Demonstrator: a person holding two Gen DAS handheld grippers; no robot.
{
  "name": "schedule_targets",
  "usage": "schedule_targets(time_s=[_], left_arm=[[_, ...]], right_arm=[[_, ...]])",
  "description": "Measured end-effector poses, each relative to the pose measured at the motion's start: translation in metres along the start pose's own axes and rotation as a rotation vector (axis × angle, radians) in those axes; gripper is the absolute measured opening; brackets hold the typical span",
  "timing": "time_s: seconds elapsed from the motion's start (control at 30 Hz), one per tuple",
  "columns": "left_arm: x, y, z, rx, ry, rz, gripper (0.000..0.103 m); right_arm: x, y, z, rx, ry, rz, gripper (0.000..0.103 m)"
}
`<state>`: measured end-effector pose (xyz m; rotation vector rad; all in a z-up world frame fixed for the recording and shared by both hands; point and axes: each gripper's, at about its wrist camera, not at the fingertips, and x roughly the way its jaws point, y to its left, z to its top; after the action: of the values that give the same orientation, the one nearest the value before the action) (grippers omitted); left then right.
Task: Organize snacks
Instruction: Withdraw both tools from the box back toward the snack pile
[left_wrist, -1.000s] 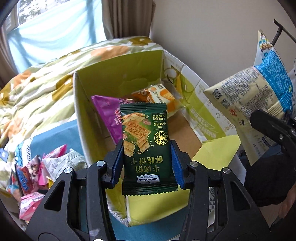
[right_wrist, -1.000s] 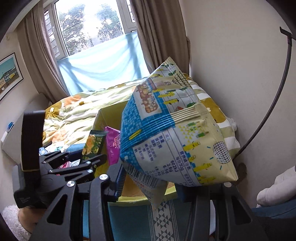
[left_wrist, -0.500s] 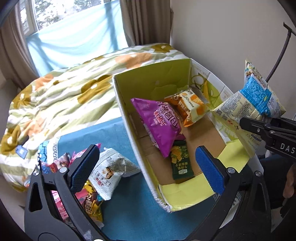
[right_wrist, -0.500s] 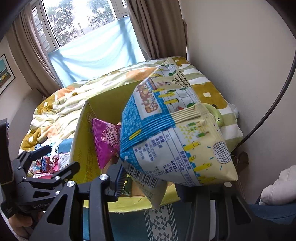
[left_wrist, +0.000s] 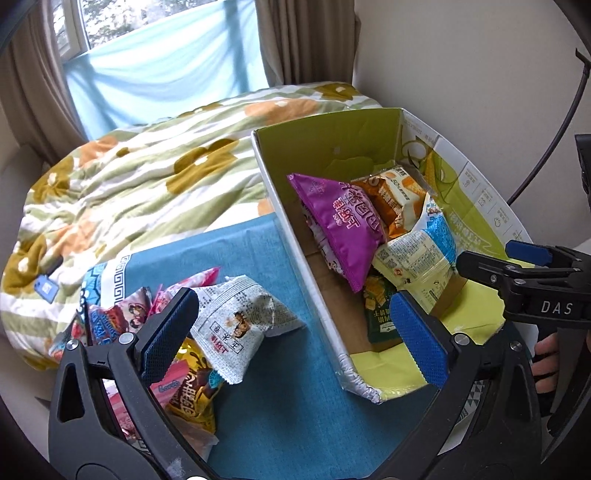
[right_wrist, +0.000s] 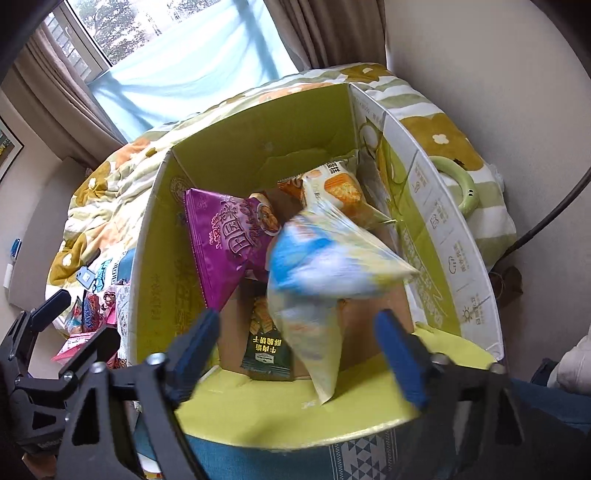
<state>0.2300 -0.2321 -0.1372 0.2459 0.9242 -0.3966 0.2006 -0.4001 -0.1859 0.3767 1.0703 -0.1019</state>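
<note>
While our right gripper (right_wrist: 295, 350) is spreading its jaws above the near end of the cardboard box (left_wrist: 295, 236), the blue-and-yellow snack bag (right_wrist: 332, 266) is showing as a blur between them, clear of both pads (right_wrist: 195, 339), and is dropping into the box. In the left wrist view the same bag is lying in the box, leaning against its right wall beside the purple bag (left_wrist: 340, 225). We are holding our left gripper (left_wrist: 295, 332) wide open with nothing between its fingers, hanging over the blue cloth (left_wrist: 280, 406) just left of the box, its right pad in front of the box's near left corner. Inside the box, the purple bag is slanting against the left wall, the orange cracker packet (left_wrist: 391, 195) is resting toward the far end behind it, and the dark green biscuit packet (left_wrist: 380, 314) is lying flat on the box floor near the front, partly under the blue-and-yellow bag. Left of the box, on the cloth, the snacks not yet sorted are waiting in a heap: a white newsprint-patterned pouch (left_wrist: 240, 317) lying nearest the box, a yellow chocolate-print packet (left_wrist: 192, 398) in front of it, and several pink and red packets (left_wrist: 122, 314) farther left, partly hidden behind our left finger. Beyond the box and the cloth, a flowered quilt (left_wrist: 129, 192) is spreading toward the window. At the right edge, level with the box's near end, a person's fingers (left_wrist: 546, 365) are wrapping the right gripper's handle.
</note>
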Motion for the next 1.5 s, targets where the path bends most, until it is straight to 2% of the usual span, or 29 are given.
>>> schedule_targets(time_s=[0.1, 0.33, 0.47, 0.63, 0.77, 0.9, 1.07, 1.27, 1.5], left_arm=[[-0.004, -0.001, -0.003, -0.008, -0.007, -0.009, 0.102], [-0.028, 0.001, -0.007, -0.029, -0.04, -0.013, 0.102], [-0.046, 0.0, -0.011, -0.037, -0.054, -0.013, 0.102], [-0.077, 0.003, -0.022, -0.062, -0.086, -0.002, 0.102], [-0.116, 0.009, -0.038, -0.075, -0.137, 0.032, 0.102], [-0.158, 0.021, -0.062, -0.107, -0.179, 0.085, 0.102], [-0.194, 0.045, -0.1, -0.188, -0.187, 0.133, 0.102], [-0.222, 0.074, -0.14, -0.249, -0.195, 0.14, 0.102], [-0.236, 0.109, -0.171, -0.288, -0.185, 0.173, 0.102]], right_arm=[[-0.011, -0.005, -0.008, -0.003, -0.045, -0.019, 0.098], [-0.031, -0.013, -0.018, 0.01, -0.058, -0.02, 0.098], [-0.056, -0.009, -0.021, -0.014, -0.122, -0.054, 0.098], [-0.088, -0.003, -0.027, -0.049, -0.182, -0.034, 0.098], [-0.113, 0.007, -0.036, -0.078, -0.213, -0.019, 0.098], [-0.135, 0.022, -0.053, -0.129, -0.25, 0.045, 0.098], [-0.152, 0.051, -0.073, -0.22, -0.275, 0.129, 0.098], [-0.161, 0.087, -0.097, -0.3, -0.288, 0.208, 0.098], [-0.158, 0.12, -0.111, -0.361, -0.278, 0.272, 0.098]])
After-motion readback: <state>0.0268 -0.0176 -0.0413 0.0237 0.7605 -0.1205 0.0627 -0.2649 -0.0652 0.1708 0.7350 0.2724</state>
